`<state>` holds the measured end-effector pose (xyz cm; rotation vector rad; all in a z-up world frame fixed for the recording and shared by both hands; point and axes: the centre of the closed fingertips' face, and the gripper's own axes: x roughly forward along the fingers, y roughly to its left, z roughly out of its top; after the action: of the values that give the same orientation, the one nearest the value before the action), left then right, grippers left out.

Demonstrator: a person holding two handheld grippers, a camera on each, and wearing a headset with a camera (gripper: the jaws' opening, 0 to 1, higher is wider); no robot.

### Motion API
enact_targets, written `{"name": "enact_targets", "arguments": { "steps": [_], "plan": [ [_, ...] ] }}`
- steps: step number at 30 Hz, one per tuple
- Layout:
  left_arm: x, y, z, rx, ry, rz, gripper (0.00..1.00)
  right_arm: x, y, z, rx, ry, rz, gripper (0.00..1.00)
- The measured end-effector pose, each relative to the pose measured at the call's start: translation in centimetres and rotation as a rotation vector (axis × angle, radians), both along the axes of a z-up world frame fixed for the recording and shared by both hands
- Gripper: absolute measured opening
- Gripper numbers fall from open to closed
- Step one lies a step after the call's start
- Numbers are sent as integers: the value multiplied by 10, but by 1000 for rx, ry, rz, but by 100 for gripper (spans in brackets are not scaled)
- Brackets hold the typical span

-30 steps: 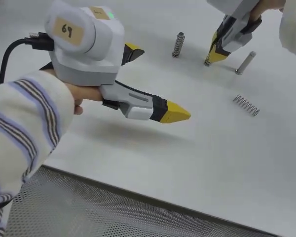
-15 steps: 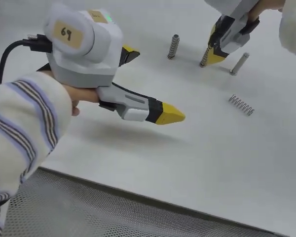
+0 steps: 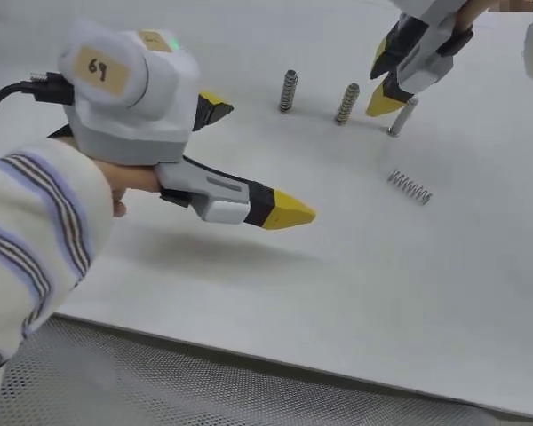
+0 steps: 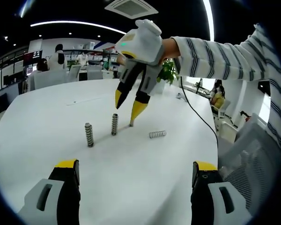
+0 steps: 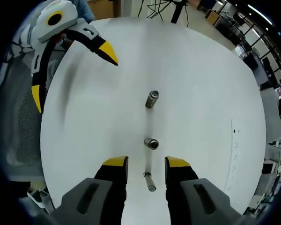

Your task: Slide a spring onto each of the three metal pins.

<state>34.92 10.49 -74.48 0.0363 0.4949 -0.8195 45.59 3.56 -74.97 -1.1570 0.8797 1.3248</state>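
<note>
Two pins are standing with springs already on them, and I am holding the right gripper (image 3: 380, 84) just above the third, the bare pin (image 3: 401, 117). Its jaws are spread apart and gripping nothing. Looking forward from the right gripper (image 5: 146, 162), I am seeing the bare pin (image 5: 149, 181) sitting between the two jaws, a little behind the tips; whether it is touching either jaw I cannot tell. The near sprung pin (image 5: 151, 143) is standing just ahead of the tips, and the far sprung pin (image 5: 151, 99) is lining up beyond it. The loose spring (image 3: 409, 187) is lying flat on the table (image 3: 382, 284), off to one side of the right gripper, near the bare pin but apart from it. I am holding the left gripper (image 3: 253, 158) well back from the pins, its jaws wide apart and empty. Looking forward from the left gripper (image 4: 136, 167), the right gripper (image 4: 127, 105) is hanging over the row, one yellow tip just beside the bare pin (image 4: 131, 124), with the loose spring (image 4: 157, 134) lying beyond that pin, away from the sprung ones.
</note>
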Motion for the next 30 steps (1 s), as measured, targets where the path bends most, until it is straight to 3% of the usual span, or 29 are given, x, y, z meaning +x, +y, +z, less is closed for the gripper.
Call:
{"name": "enact_targets", "arguments": {
  "steps": [5,13,17,20,30],
  "plan": [
    [-2,1,1,8,0,-10,98,-4,-1,7,46,-13,-15,30],
    [-4,6,4,18,2,-23,98,-13,-5,16,152,-28,-103,31],
    [-4,8,6,22,2,-28,98,-29,-13,20,195,-11,-147,31],
    [-5,8,7,24,4,-33,98,-35,-22,21,207,-16,-170,32],
    [-8,11,6,33,15,-48,98,-57,-46,19,324,-16,-284,40]
  ]
}}
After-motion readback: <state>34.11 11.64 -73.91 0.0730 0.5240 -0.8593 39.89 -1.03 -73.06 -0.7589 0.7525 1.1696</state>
